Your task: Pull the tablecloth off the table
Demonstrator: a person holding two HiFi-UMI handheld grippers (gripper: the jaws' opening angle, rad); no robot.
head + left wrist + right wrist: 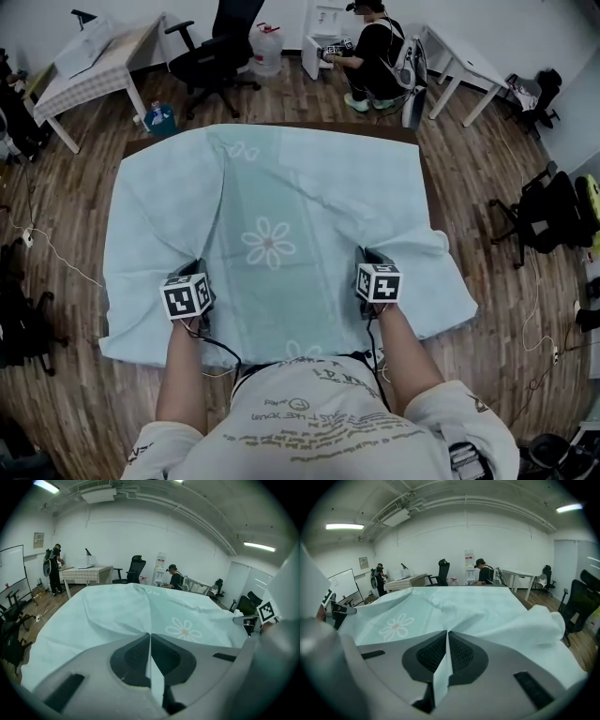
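- My left gripper (199, 272) has its fingers (133, 654) clenched on a thin pleat of the tablecloth (272, 187). The fold stands pinched between the 2 pads and runs back toward me.
- My right gripper (367, 258) is the same: fingers (461, 653) clamped on a raised fold of the cloth, with a tongue of it spilling out behind the pads.
- The tablecloth lies spread over the bench (323, 127). It is pale blue-green, with a daisy (269, 243) printed on the middle band.
- Its near edge hangs off toward me and its sides droop over both ends. A brown strip of bench shows bare along the far edge.
- My 2 grips sit close to the near edge, 1 on either side of the daisy and well apart.
- I judge the cloth light, soft and limp. Creases fan out from each pinch, so it gives wherever I tug.
- With no stiffness, it should follow only where it is pulled, and the middle may lag between my grips.
- Thin fabric like this could slide out of the pads under a jerk, so a doubled fold bitten deep seems the safest hold.
- Nothing stands on the cloth, so I see no breakage risk. An even, low pull on both sides looks right.
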